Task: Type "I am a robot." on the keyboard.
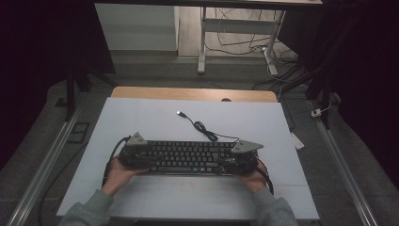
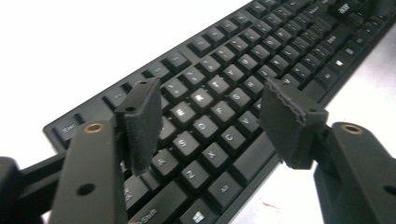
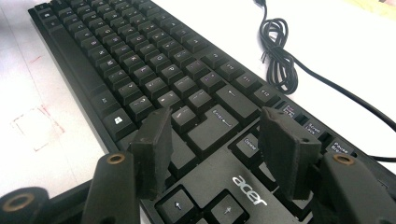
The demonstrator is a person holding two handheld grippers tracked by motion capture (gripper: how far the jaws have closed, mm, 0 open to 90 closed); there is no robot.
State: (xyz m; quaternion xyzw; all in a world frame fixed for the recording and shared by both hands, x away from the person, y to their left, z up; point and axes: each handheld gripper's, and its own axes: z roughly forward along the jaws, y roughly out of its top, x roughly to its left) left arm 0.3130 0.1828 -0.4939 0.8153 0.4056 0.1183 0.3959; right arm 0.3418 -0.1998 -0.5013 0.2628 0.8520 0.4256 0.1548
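1. We find a black keyboard (image 1: 188, 157) lying flat on the white table (image 1: 141, 117), near the person's edge and roughly centred across it; its long side runs left to right in the high view.
2. The left gripper (image 2: 212, 126) sits at the keyboard's left end; its fingers (image 2: 140, 123) stand spread above the letter keys, pinching nothing; the pads show clear of the keycaps in the left gripper view.
3. The right gripper (image 3: 219, 149) sits at the keyboard's right end; its fingers (image 3: 285, 149) stand spread over the Enter and Delete keys, just above the maker's name printed by the arrow keys; nothing lies pinched between them.
4. In the high view both grippers (image 1: 136, 153) (image 1: 237, 157) flank the keyboard, each held by a hand (image 1: 117, 176) coming in from the bottom edge; we cannot tell there whether either gripper body touches the keyboard.
5. The keyboard's black cable (image 1: 207, 132) leaves its far right side, coils loosely on the table, and ends in a plug (image 1: 180, 113) lying free farther back.
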